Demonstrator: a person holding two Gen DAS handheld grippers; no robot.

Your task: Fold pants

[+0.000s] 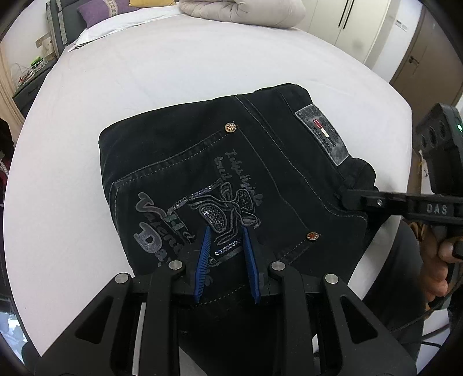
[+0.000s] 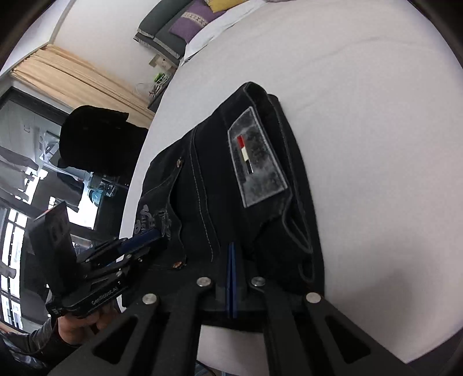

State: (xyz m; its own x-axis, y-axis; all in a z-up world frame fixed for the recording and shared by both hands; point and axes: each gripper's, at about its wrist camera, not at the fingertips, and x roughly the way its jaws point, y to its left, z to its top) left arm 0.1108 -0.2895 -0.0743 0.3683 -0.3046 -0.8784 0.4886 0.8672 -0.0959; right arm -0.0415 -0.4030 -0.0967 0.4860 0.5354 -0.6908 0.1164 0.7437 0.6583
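Folded black denim pants with an embroidered, sequinned back pocket lie on the white bed sheet, near its front edge. My left gripper hovers over the pocket embroidery, its blue-padded fingers spread apart with nothing between them. My right gripper sits at the waistband corner below the grey leather brand patch; its blue pads are pressed together, and I cannot tell whether any denim is caught between them. A purple cushion and a rolled beige duvet lie at the far end.
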